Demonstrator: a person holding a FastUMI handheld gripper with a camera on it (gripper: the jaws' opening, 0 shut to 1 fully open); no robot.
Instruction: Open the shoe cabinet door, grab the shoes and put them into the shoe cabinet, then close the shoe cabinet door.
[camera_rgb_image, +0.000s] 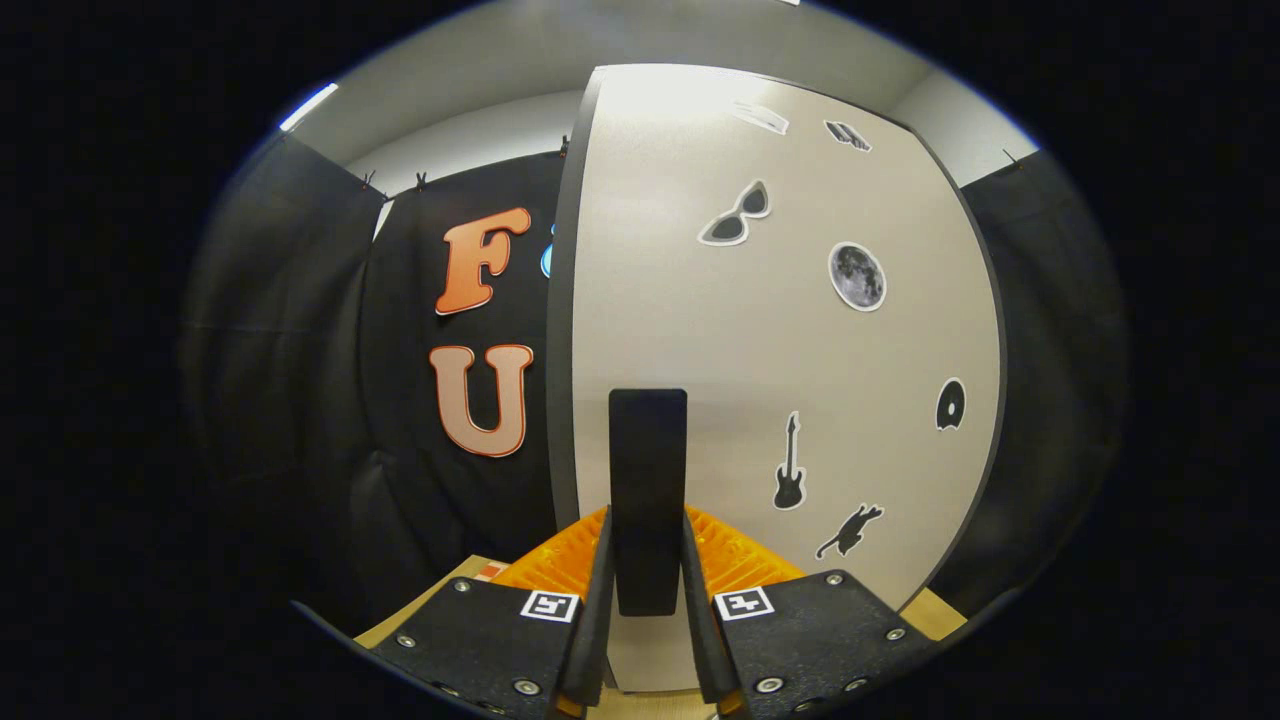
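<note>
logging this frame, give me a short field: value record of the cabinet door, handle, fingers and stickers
door: pale shoe cabinet door, dark edge, facing the camera
handle: dark vertical handle, between the fingers
gripper: gripper shut on the handle, both fingers pressing its sides
stickers: sunglasses, moon, guitar
shoes: none seen

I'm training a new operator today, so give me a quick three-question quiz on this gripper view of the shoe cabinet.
1. True or false: the gripper has its fingers on either side of the black door handle.
2. Multiple choice: which sticker sits nearest the handle on the cabinet door? A) moon B) guitar C) sunglasses
3. Fill in: the sticker just below the guitar sticker shows a ____.

Key
1. True; the fingers flank the handle closely, though whether they press on it cannot be told.
2. B
3. cat
</note>
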